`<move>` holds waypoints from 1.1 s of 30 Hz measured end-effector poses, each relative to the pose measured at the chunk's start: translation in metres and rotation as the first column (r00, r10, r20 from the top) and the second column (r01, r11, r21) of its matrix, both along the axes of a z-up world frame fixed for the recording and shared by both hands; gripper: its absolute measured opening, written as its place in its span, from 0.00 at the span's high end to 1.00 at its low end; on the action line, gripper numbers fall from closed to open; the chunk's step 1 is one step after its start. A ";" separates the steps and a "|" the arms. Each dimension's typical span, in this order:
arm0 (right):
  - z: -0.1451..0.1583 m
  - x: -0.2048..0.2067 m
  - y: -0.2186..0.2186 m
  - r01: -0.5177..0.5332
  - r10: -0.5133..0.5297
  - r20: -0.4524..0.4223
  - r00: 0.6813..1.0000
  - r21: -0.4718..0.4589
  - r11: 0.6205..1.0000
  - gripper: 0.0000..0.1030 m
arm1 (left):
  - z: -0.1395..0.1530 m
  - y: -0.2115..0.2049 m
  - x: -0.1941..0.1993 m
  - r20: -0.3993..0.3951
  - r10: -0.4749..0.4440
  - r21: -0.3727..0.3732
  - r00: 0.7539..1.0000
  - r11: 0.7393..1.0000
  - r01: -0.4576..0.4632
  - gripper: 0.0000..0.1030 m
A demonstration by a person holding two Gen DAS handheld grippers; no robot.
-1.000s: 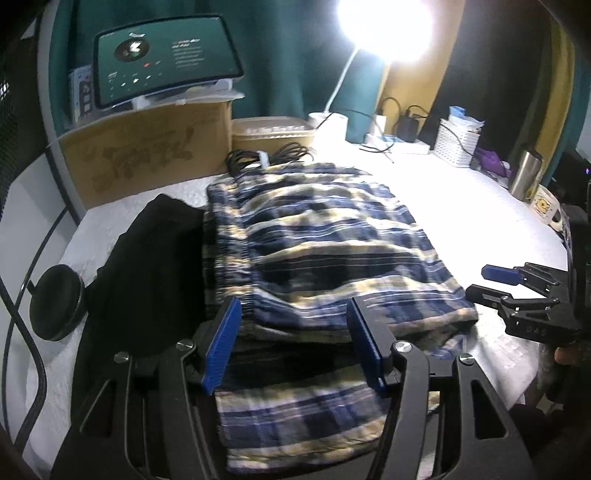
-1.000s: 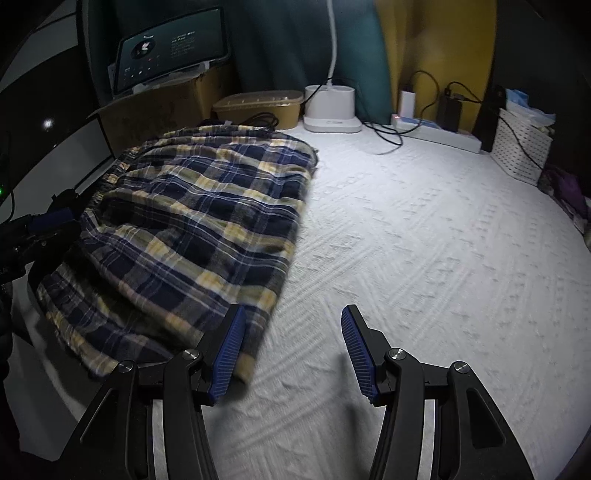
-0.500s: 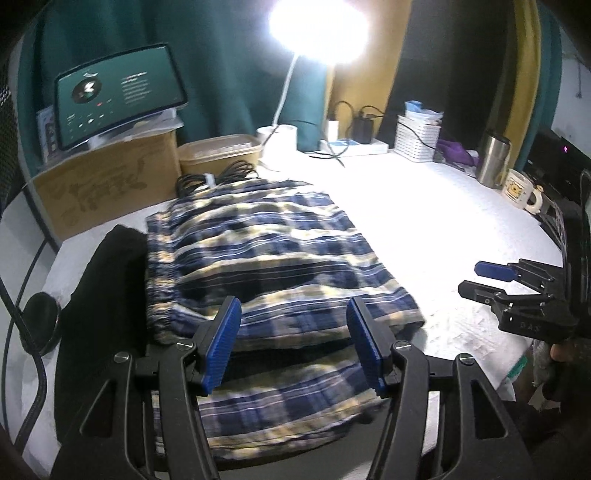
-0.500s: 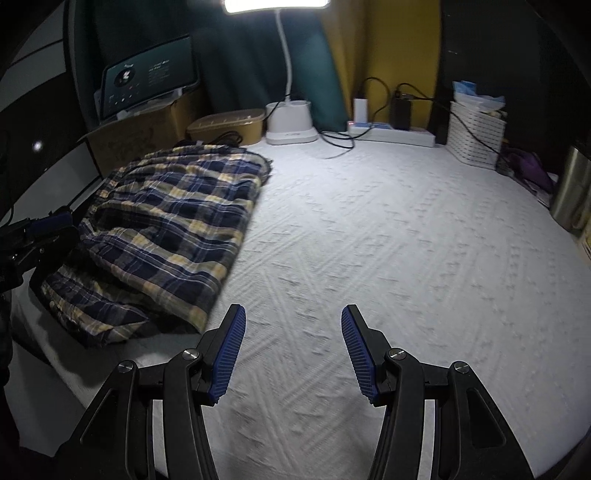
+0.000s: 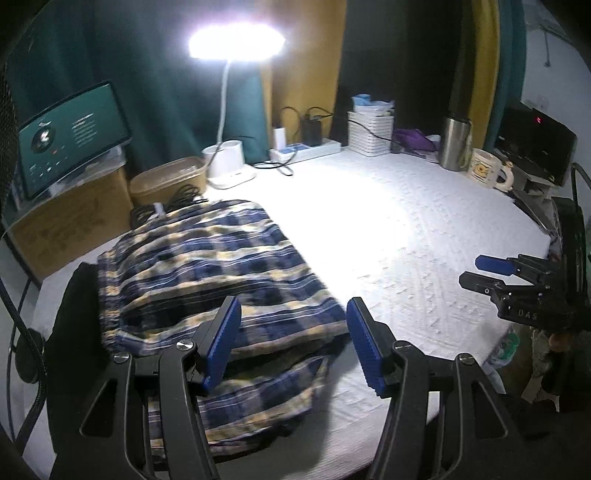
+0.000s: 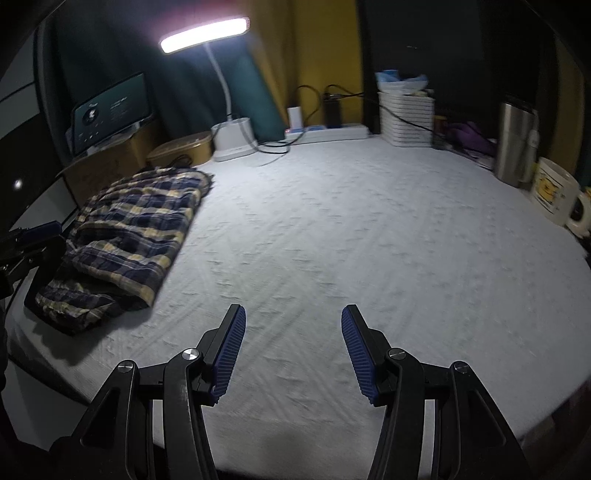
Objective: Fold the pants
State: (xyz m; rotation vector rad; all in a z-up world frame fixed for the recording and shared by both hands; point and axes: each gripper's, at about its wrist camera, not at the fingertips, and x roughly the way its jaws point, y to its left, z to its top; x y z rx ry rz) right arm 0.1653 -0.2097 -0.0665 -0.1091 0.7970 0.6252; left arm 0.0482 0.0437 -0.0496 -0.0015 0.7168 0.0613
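Plaid pants (image 5: 207, 280) lie folded in layers on the left part of the table (image 5: 406, 236), near its front-left edge, with a dark garment (image 5: 74, 325) touching their left side. Left gripper (image 5: 291, 343) hangs over the near end of the pants, jaws spread wide, nothing between them. Right gripper (image 6: 291, 350) is above bare white cloth, well apart from the pants, jaws wide too, empty.

Containers along the back: tan lidded tub (image 5: 168, 179) just behind the pants, contents not visible; black cord (image 5: 170, 201) coiled in front of it. White slatted basket (image 6: 406, 118) holds blue-and-white packets sticking out the top; a cable runs across its front. Steel tumbler (image 6: 515, 138) upright, lid on. White mug (image 6: 557, 195) beside it, inside hidden. Cardboard box (image 5: 70, 221) at left carries a screen (image 5: 70, 133). Lit lamp (image 6: 203, 35) stands on a white base (image 6: 234, 142) next to a power strip (image 6: 327, 133).
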 end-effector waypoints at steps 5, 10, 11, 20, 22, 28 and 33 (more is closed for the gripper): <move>0.002 -0.003 -0.025 0.043 -0.043 0.010 0.999 -0.003 0.999 0.45 | 0.003 -0.021 0.000 0.016 -0.033 -0.005 0.999 0.999 0.033 0.42; 0.007 -0.009 -0.047 0.083 -0.083 0.024 0.996 0.003 0.997 0.45 | 0.007 -0.039 -0.001 0.027 -0.072 -0.002 0.997 0.997 0.072 0.42; 0.008 -0.011 -0.050 0.089 -0.089 0.027 0.996 0.004 0.996 0.45 | 0.008 -0.042 -0.001 0.030 -0.079 -0.003 0.996 0.997 0.079 0.42; 0.025 -0.021 -0.078 0.131 -0.132 0.067 0.989 0.019 0.991 0.45 | 0.022 -0.064 -0.006 0.073 -0.121 0.003 0.990 0.993 0.121 0.42; 0.030 -0.023 -0.084 0.141 -0.142 0.079 0.987 0.026 0.990 0.45 | 0.026 -0.067 -0.006 0.084 -0.128 0.008 0.988 0.992 0.128 0.42; 0.047 -0.030 -0.094 0.157 -0.159 0.116 0.980 0.028 0.987 0.45 | 0.041 -0.077 -0.014 0.134 -0.146 0.020 0.980 0.989 0.145 0.42; 0.064 -0.036 -0.101 0.166 -0.170 0.158 0.973 0.035 0.985 0.45 | 0.054 -0.080 -0.021 0.183 -0.147 0.024 0.972 0.989 0.146 0.42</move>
